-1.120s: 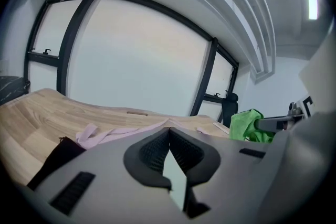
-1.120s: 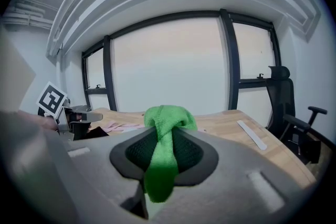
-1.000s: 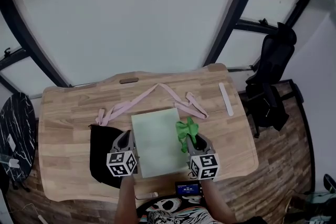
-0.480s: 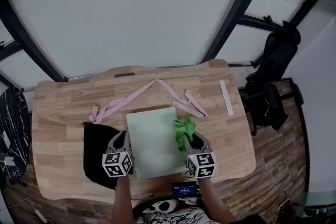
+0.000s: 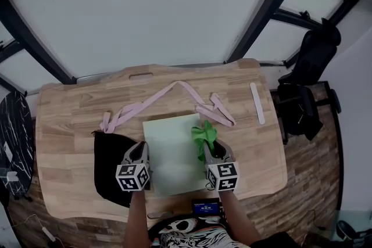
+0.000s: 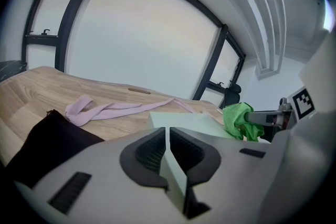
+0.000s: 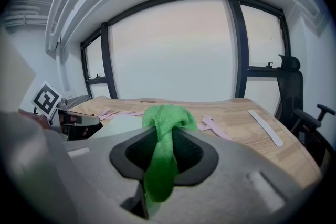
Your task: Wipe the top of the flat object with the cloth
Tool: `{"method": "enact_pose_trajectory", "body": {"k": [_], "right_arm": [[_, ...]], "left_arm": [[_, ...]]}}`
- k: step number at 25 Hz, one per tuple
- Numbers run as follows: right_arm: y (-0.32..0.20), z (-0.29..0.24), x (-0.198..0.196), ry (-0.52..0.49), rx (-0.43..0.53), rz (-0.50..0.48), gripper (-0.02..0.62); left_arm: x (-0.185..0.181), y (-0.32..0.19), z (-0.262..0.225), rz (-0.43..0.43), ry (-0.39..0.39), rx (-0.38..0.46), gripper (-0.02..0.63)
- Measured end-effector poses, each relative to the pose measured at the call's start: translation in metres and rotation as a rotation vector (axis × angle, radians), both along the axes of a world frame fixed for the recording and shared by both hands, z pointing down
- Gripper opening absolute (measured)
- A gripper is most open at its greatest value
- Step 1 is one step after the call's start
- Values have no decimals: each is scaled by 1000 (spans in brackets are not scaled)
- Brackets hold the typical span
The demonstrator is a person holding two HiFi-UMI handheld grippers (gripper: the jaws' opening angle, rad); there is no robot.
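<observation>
Item: pale green flat rectangular board [image 5: 173, 154], lying on the light wooden table [image 5: 70, 119] directly before me, long axis running away from me toward the window.

My left tongs [image 5: 141, 151]: closed on its left edge.

My right tongs [image 5: 214, 151]: clamped on a bright green cloth [image 5: 203, 135], bunched over the board's right edge.

Surroundings: black fabric bag [image 5: 110, 162] just left of the board; pink fabric strap [image 5: 168, 99] beyond its far edge; white flat strip [image 5: 257, 103] well apart, right.
</observation>
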State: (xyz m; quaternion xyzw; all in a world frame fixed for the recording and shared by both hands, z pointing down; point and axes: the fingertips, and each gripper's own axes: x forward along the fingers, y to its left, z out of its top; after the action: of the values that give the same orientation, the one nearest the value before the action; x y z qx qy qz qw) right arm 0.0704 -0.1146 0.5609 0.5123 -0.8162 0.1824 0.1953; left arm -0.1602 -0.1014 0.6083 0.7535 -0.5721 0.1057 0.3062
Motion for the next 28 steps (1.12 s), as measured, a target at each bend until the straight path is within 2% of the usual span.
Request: {"method": "enact_pose_trajectory", "body": {"k": [6,8,14,19,22,28], "right_arm": [[-14,9,-5,30,-11,-21,83],[-19,11,-8,50,-5,-33,83],[-33,19,-14,87,-5,-74,83],[-40,28,-16,154,-17,-80,83],[-47,29,-18,151,-20,-82,83],[-60,26,-33,132,-43,-108,83]], "left_arm": [[0,-3,9,6,21,-23,15],[1,-2,11,17,51,-34,62],[10,-2,22,43,131,-84,121],[13,5,27,72,139,-115,124],[15,6,28,74,190,-144,140],[15,16,30,69,229,-203,140]]}}
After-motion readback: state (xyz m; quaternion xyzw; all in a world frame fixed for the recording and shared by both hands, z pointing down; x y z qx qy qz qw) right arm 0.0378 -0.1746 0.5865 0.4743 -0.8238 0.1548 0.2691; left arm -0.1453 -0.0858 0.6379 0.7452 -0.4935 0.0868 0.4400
